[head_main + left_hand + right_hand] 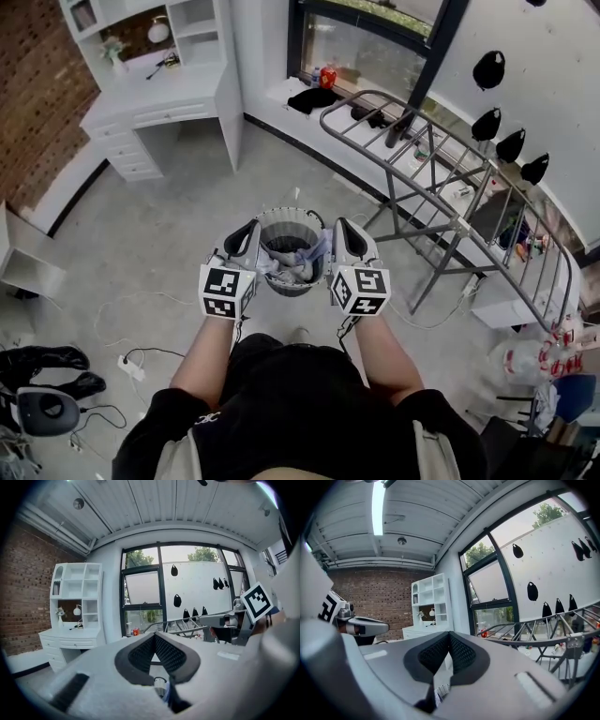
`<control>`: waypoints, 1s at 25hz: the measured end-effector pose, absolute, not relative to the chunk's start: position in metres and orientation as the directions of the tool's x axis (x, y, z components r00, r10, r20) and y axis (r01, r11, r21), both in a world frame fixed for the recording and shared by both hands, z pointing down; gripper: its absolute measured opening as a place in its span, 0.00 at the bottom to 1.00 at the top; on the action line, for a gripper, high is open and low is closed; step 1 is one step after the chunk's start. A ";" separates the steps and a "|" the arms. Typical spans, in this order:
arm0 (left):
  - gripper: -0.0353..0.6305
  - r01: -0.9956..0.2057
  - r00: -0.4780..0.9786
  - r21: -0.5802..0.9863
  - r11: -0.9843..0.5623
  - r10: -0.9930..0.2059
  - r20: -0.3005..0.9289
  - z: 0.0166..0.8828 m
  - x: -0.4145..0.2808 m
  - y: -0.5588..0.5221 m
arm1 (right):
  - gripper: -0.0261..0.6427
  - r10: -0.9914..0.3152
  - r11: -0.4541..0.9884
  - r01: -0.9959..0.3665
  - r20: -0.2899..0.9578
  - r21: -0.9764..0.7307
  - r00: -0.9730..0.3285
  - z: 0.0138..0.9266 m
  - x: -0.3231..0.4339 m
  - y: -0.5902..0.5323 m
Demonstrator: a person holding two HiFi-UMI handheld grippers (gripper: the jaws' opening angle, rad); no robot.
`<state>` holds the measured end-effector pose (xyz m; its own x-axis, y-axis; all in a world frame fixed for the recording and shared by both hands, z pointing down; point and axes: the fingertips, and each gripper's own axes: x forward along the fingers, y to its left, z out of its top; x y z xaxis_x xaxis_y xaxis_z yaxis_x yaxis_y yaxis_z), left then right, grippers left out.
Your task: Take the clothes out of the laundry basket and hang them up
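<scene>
A round grey laundry basket hangs in front of me between my two grippers, with pale clothes bunched inside. My left gripper is shut on the basket's left rim, and my right gripper is shut on its right rim. In the left gripper view the dark pads meet, with a bit of rim and cloth showing below them. The right gripper view shows the same pinched pads. A grey metal drying rack stands to the right, ahead of the basket.
A white desk with shelves stands at the back left by a brick wall. A window sill with small items runs behind the rack. Cables and a power strip lie on the floor at the left, near black boots.
</scene>
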<state>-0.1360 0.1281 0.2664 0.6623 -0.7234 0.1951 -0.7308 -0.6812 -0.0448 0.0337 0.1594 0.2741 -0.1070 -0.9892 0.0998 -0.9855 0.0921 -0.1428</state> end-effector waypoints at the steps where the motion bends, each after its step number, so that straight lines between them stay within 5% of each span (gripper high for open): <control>1: 0.06 -0.731 0.661 -0.046 -0.681 -0.723 0.201 0.268 -0.135 0.123 | 0.06 -0.989 0.089 -0.985 0.105 -0.146 -0.105 0.276 0.036 0.156; 18: 0.06 -0.576 0.790 -0.092 -0.812 -0.582 0.192 0.288 -0.122 -0.006 | 0.07 -0.986 -0.044 -0.990 0.165 -0.133 0.021 0.303 0.059 0.080; 20: 0.05 -0.551 0.803 -0.095 -0.829 -0.558 0.211 0.300 -0.123 -0.023 | 0.25 -0.979 -0.040 -0.989 0.206 -0.143 0.009 0.315 0.057 0.072; 22: 0.05 -0.533 0.807 -0.070 -0.843 -0.532 0.257 0.318 -0.128 -0.040 | 0.29 -0.969 -0.041 -0.988 0.246 -0.150 0.003 0.328 0.054 0.066; 24: 0.63 -0.501 0.812 -0.032 -0.865 -0.483 0.327 0.343 -0.132 -0.055 | 0.31 -0.958 -0.045 -0.988 0.287 -0.146 0.001 0.341 0.052 0.061; 25: 0.63 -0.487 0.807 -0.029 -0.873 -0.463 0.366 0.357 -0.135 -0.061 | 0.31 -0.951 -0.046 -0.988 0.309 -0.145 -0.001 0.348 0.051 0.058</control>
